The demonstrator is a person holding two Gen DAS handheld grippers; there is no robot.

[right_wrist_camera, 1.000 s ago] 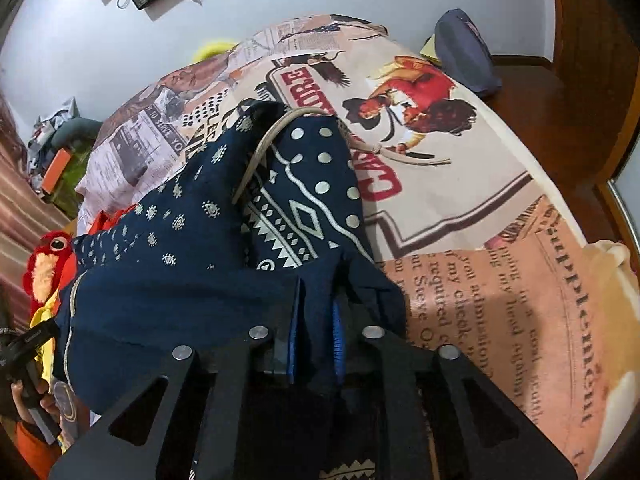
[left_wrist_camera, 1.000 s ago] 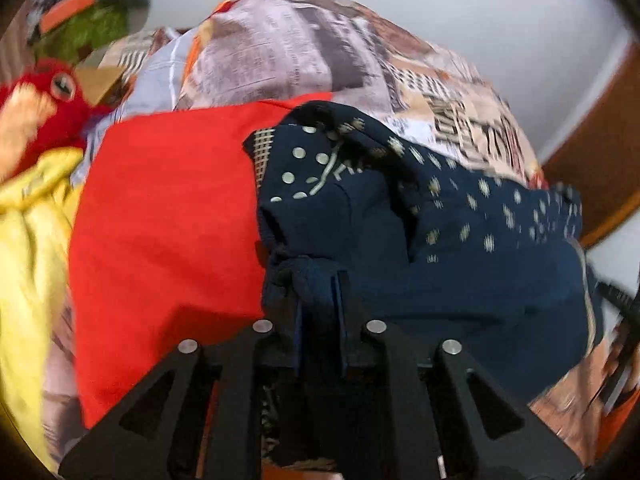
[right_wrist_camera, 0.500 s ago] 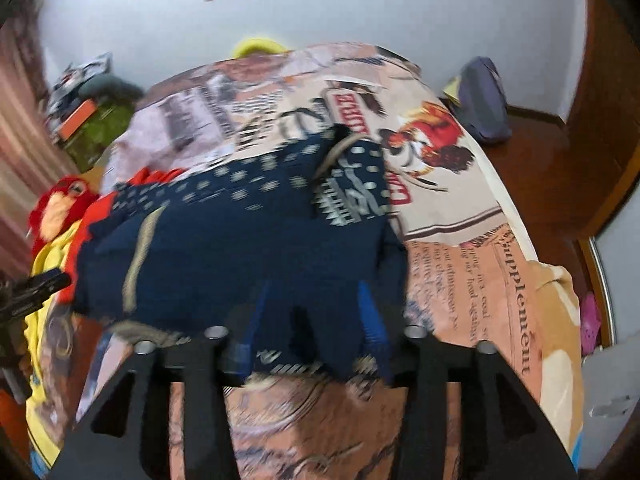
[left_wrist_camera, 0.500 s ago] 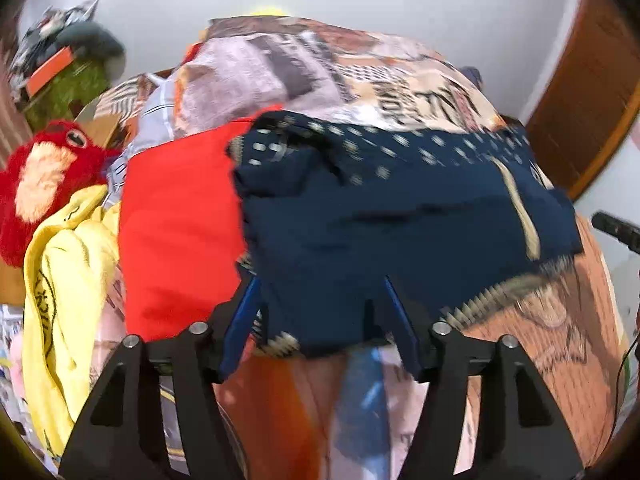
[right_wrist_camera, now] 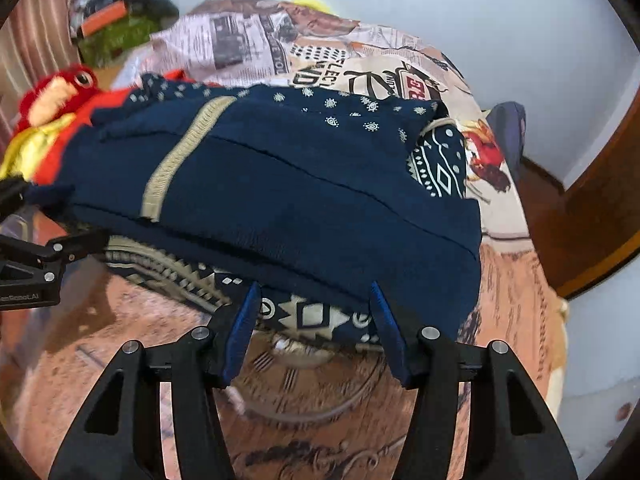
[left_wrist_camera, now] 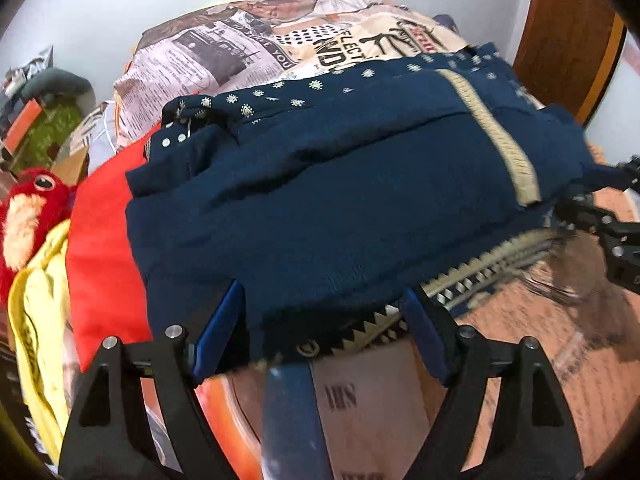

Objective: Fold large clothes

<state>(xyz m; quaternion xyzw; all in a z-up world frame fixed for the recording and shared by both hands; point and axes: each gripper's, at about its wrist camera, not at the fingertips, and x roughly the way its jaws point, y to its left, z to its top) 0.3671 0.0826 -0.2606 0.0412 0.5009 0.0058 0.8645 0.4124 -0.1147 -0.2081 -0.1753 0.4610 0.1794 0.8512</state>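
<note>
- Under both of my grippers: a bed [left_wrist_camera: 248,60] with a newspaper-and-poster print cover, pale wall behind, wooden door frame [left_wrist_camera: 568,32] off to one side.
- Far side of the bed: red plush toy [right_wrist_camera: 56,96], yellow garment [left_wrist_camera: 36,320], red cloth [left_wrist_camera: 100,232]; green and orange clutter [right_wrist_camera: 116,36] by the wall.
- Navy garment [left_wrist_camera: 340,200] lies folded in a broad slab across the bed, partly over the red cloth. Small pale dots along its far edge, a beige ribbed band [right_wrist_camera: 184,152] across it, a geometric white border showing under the near edge.
- My left gripper [left_wrist_camera: 326,328]: jaws have just been opening, now wide apart; the garment's near edge sits between the blue pads but they do not press on it.
- My right gripper [right_wrist_camera: 316,328]: jaws have just opened, now about half spread; near edge between the pads, not pinched.
- Each gripper shows at the edge of the other's view.
- Bed print near the lenses is smeared by motion blur; lettering there unreadable. Garment's underside hidden.
</note>
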